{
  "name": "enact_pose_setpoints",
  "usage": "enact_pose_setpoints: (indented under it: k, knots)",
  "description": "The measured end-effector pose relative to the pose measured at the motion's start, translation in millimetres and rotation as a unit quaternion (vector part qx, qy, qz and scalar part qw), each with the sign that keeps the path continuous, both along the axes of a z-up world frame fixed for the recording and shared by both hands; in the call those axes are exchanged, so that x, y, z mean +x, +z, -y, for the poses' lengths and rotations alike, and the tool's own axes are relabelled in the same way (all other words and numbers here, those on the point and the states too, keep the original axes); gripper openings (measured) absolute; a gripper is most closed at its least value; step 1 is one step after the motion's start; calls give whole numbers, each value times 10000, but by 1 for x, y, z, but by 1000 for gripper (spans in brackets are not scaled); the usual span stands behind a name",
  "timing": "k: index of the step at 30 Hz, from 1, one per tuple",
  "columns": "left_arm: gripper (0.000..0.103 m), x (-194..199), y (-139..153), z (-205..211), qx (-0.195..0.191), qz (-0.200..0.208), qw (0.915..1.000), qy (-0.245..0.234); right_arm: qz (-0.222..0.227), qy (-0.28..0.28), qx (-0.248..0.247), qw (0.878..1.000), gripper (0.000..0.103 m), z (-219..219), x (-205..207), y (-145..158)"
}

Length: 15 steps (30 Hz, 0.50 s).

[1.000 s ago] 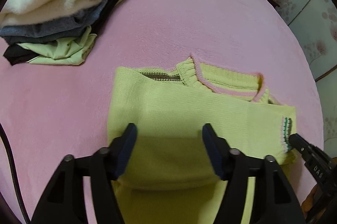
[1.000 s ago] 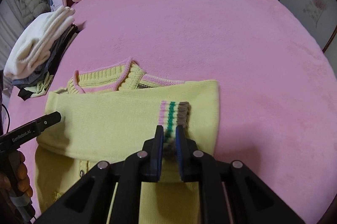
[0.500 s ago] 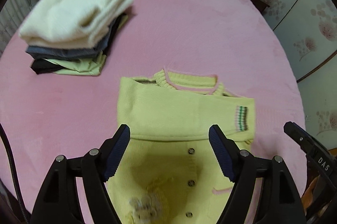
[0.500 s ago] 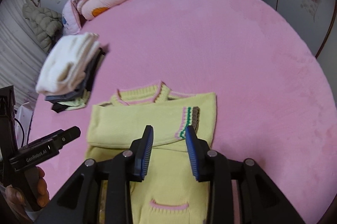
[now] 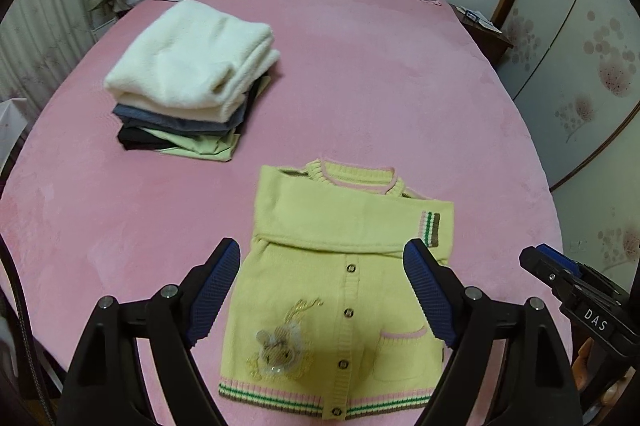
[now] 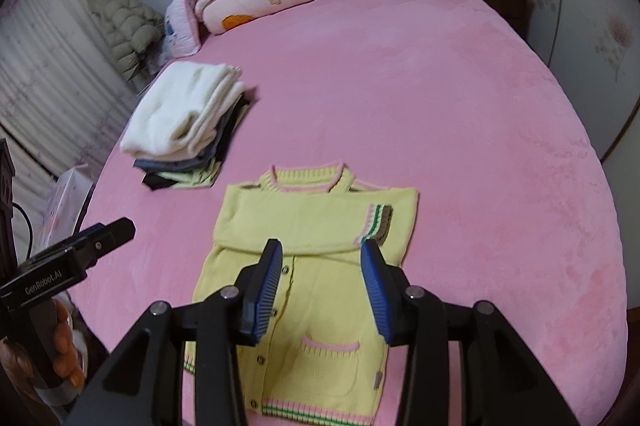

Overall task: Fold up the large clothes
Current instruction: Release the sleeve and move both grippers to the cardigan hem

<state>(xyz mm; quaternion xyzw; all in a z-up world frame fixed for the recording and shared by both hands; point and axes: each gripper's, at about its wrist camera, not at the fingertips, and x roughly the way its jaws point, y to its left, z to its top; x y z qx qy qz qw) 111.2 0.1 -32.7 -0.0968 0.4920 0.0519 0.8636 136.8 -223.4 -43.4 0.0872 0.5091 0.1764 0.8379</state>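
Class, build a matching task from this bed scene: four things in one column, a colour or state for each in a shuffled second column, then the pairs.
1. cardigan
2. top garment of the stack
3. bed cover
4. left gripper

A. pink
B. open, holding nothing
C. yellow-green, sleeves folded across
D. white, folded

Pairs: 1-C, 2-D, 3-A, 4-B

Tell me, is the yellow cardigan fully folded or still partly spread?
Partly folded. The cardigan has a sleeve laid across its chest, but the buttoned body and striped hem lie flat on the bed.
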Motion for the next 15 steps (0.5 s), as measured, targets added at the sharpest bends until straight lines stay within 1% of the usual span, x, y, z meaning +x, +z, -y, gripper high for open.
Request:
enact_pose_setpoints:
  k: [5,11,13,14,15]
  knots:
    - [83,-27,-4,-6,-31,12,10000,48,-36,86,-68,9999,41,5,-23,-1]
    - [83,-60,-25,-26,-294,-73,9995,-51,-128,-92,-113,9998,41,12,-60,-12]
    - [83,-69,-38,-33,-436,-207,9987,-142,-210,-199,-155,9995,41,14,-72,-19]
    - [83,-74,-47,-37,-565,-304,9977,-215,-267,-246,-161,9992,41,14,-81,-25]
    - [83,-78,-58,-40,-613,-454,9967,-286,-314,-286,-202,9989,41,14,-88,-31]
